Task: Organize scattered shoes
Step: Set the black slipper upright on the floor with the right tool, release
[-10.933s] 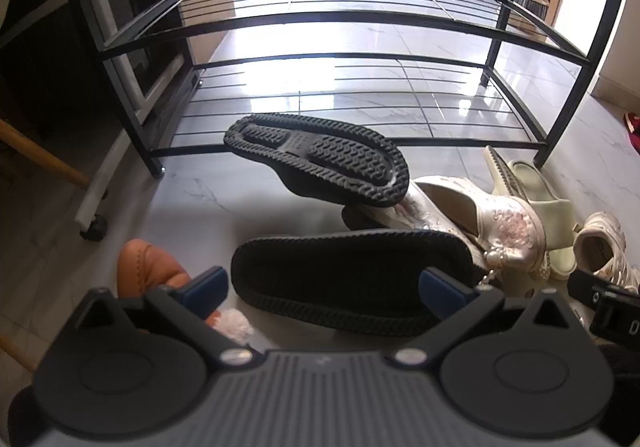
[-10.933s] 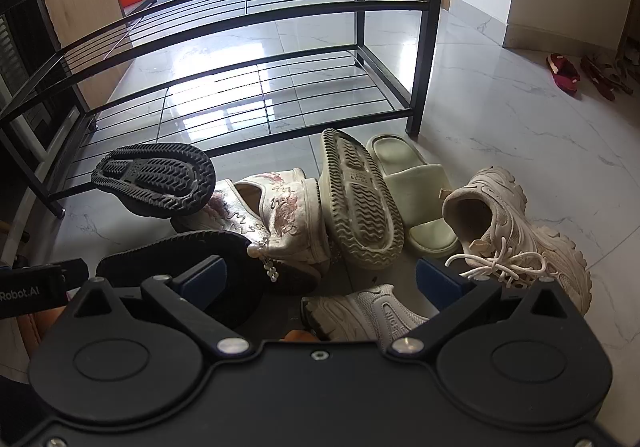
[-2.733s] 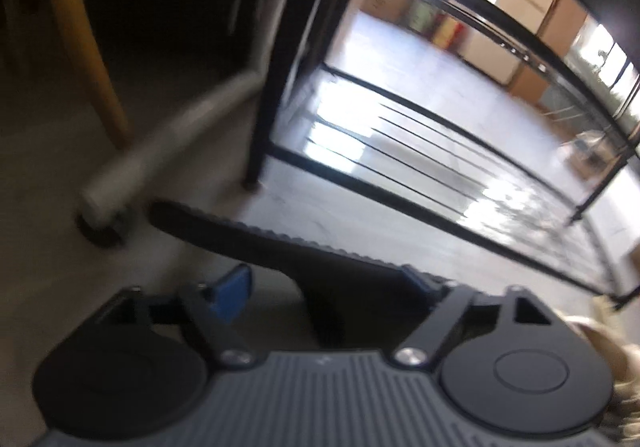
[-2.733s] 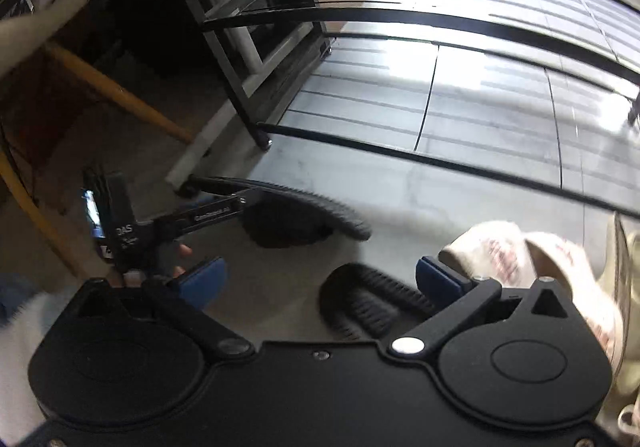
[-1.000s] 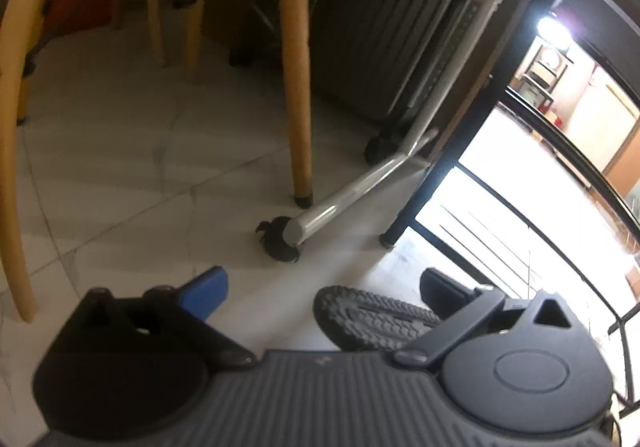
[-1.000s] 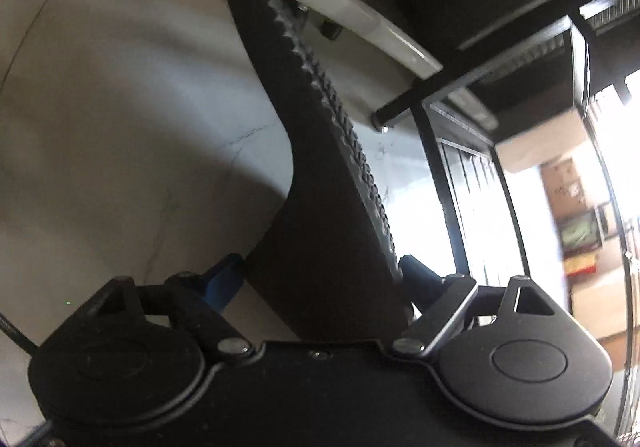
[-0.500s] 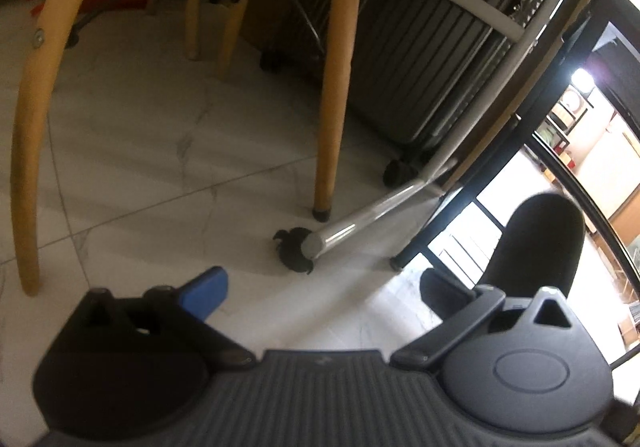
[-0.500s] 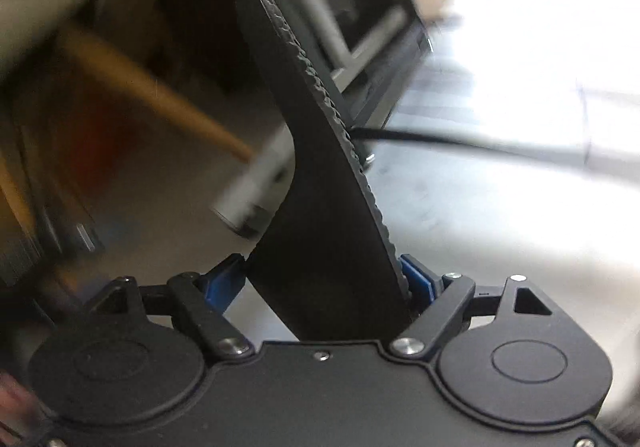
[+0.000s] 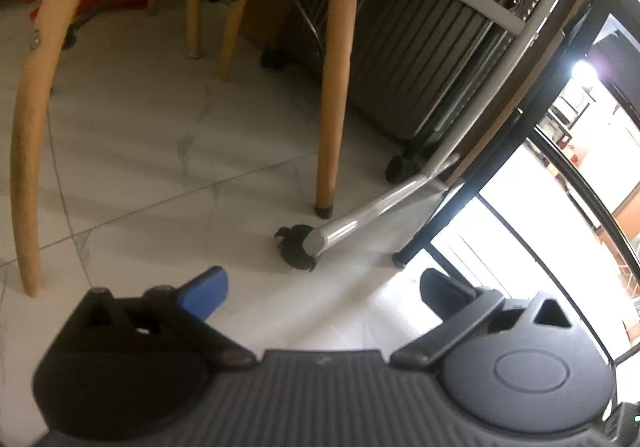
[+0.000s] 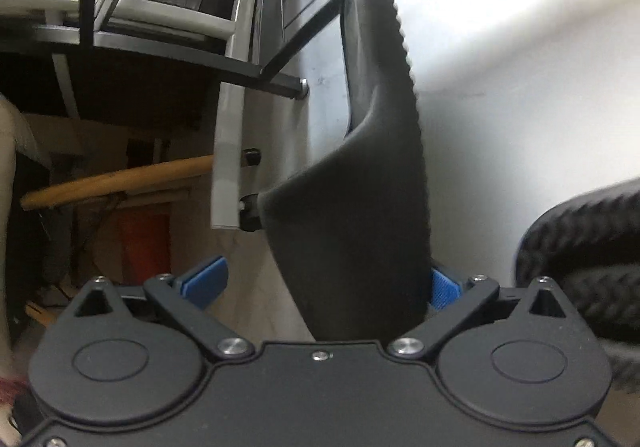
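Between right tongs (image 10: 324, 287), jaws part-spread, black ridged-sole slipper (image 10: 372, 167), pad contact unclear, left tongs (image 9: 324, 291) spread wide.

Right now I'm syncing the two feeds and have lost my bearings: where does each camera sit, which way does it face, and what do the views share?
Left wrist: on the left gripper, looking down at marble floor, wooden chair leg and caster; its open, empty fingers show.
Right wrist: on the right gripper, strongly rolled, facing the black slipper between its fingers; a second sole at right.
Shared: the black shoe rack frame and the wooden chair.
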Tool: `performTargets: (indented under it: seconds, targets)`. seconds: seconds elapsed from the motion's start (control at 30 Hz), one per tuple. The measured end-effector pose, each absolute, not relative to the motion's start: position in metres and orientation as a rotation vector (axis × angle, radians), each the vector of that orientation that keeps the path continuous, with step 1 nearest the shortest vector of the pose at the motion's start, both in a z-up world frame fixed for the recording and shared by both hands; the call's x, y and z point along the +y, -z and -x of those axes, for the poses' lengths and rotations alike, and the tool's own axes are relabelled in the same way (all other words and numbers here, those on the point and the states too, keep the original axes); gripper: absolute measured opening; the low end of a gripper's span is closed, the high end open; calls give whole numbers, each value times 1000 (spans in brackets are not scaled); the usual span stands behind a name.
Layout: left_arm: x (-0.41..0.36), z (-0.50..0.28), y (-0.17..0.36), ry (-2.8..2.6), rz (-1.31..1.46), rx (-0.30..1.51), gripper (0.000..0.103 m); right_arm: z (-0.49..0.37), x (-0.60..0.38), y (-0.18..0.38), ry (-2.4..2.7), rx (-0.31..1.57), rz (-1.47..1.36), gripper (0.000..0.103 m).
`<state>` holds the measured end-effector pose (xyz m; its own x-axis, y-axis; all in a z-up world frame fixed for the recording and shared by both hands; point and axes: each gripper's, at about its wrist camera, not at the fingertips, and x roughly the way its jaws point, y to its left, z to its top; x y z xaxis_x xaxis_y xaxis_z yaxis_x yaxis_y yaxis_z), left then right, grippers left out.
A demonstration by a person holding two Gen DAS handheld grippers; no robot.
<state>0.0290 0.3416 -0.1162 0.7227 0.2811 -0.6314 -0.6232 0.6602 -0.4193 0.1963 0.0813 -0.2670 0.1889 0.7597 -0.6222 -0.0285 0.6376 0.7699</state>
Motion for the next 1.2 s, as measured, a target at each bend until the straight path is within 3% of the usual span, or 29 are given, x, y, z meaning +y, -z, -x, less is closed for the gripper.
performTargets:
  seconds: [0.3,0.6,0.93,1.2]
  targets:
    - [343,-29,116,-547,691,570,102,-150,100,211,-553,1056,-24,103]
    - [343,-26,115,-550,684,547,102,-184,132,252,-301,1156,-267,103]
    - [338,-31,113,-530,649,534,102,-182,158,260,-386,1167,-107,103]
    - [338,-31,114,-543,647,531,103,-163,169,261,-480,1237,-179,103]
